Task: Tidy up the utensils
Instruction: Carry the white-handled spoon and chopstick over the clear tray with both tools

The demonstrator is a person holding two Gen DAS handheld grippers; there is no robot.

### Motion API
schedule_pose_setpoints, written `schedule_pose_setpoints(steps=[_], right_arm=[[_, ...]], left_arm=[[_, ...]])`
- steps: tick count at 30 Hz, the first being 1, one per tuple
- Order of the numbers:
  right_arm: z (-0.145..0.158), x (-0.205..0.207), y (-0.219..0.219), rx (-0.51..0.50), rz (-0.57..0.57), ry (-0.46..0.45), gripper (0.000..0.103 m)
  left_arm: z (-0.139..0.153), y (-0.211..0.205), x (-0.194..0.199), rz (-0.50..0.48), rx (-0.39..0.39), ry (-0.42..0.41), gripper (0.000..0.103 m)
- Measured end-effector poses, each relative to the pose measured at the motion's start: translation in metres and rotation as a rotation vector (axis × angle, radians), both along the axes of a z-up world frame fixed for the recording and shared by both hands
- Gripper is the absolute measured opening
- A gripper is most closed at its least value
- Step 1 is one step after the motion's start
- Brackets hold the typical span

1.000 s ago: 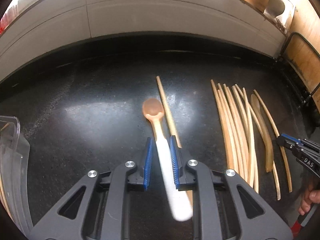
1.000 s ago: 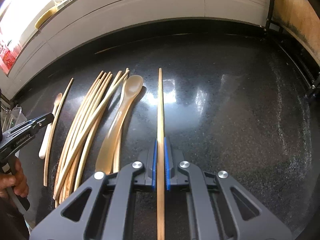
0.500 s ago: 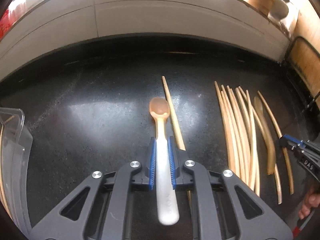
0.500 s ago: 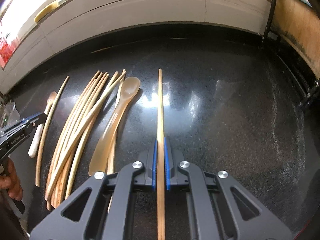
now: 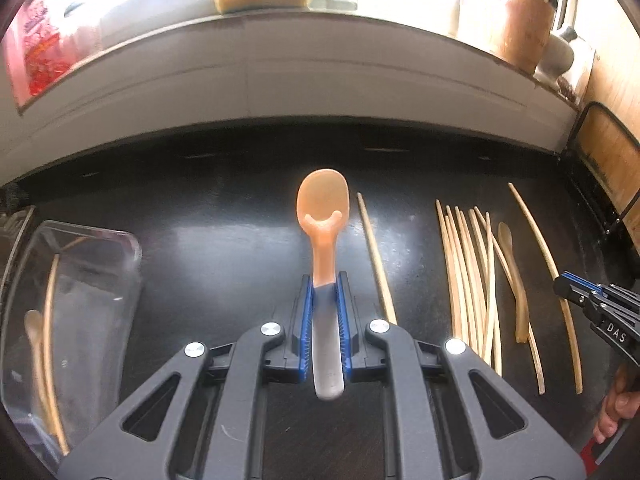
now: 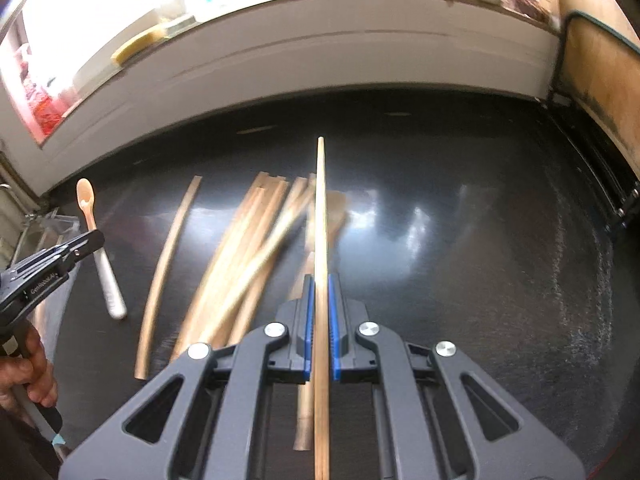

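We hold our left tongs point(image 5: 323, 312) clenched on the orange spoon point(image 5: 322, 216) and our right tongs point(image 6: 320, 320) on one chopstick point(image 6: 321, 240), both clear above the counter point(image 6: 460, 240), presumably for sorting.

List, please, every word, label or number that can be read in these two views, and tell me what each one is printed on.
"DAS": white letters on the black body of the right gripper, seen from the left wrist.
White lettering on the left gripper, seen from the right wrist: too small and blurred to read for certain.
Nothing else carries legible text.
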State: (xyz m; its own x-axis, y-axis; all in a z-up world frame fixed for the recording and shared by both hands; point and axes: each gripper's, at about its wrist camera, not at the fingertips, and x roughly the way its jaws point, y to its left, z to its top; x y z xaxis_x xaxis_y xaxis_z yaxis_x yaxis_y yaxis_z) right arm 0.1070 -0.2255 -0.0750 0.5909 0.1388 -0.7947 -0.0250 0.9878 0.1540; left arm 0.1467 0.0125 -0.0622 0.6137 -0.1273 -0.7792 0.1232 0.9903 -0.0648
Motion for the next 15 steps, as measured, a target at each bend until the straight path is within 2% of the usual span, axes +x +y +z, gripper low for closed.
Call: schedule_pose_setpoints(steps=[8,15], right_arm=[[0.026,0.003,0.078,0.042,0.154,-0.039,0.008],[0.044,0.008,0.168,0.071,0.319,-0.062,0.008]], left_arm=[[0.031,0.053,-0.032,0.077,0.005,-0.040,0.007],[0.048,0.125,-0.064,0.190,0.035,-0.070,0.006]])
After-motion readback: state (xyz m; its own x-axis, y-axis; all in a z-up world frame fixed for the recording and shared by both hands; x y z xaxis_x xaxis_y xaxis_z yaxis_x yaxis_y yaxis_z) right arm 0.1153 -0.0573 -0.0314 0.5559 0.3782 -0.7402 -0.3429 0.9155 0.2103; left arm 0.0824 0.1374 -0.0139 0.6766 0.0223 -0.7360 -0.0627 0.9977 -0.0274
